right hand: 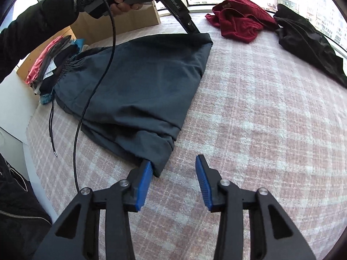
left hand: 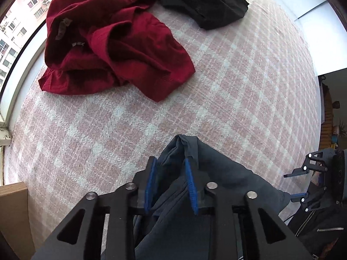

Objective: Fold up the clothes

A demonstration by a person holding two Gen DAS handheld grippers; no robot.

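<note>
Currently the dark grey shorts [right hand: 138,82] lie partly folded on the pink plaid blanket [right hand: 271,130], elastic waistband bunched toward the left of the right wrist view. Left gripper [left hand: 170,173]: blue pads [left hand: 190,184] closed in on a raised fold of the grey fabric, cloth bunched between them and peaking just beyond the tips. In the right wrist view this same corner is lifted at the far edge of the shorts, under the left gripper's black arm; the person's hand [right hand: 121,2], in a grey knit cuff, holds its handle, and a black cable [right hand: 95,86] hangs from it across the fabric.

Right gripper [right hand: 173,169]: jaws spread wide, nothing between them. Its left pad [right hand: 143,186] touches the near hem corner of the shorts; the right pad sits over bare blanket.

Red garment [left hand: 112,39]: crumpled heap at the far side of the blanket, well apart from the shorts. Black garment [left hand: 203,2]: just beside it, also crumpled. A stack of folded clothes [right hand: 52,65] sits left of the shorts, beside a cardboard box [right hand: 134,19].
</note>
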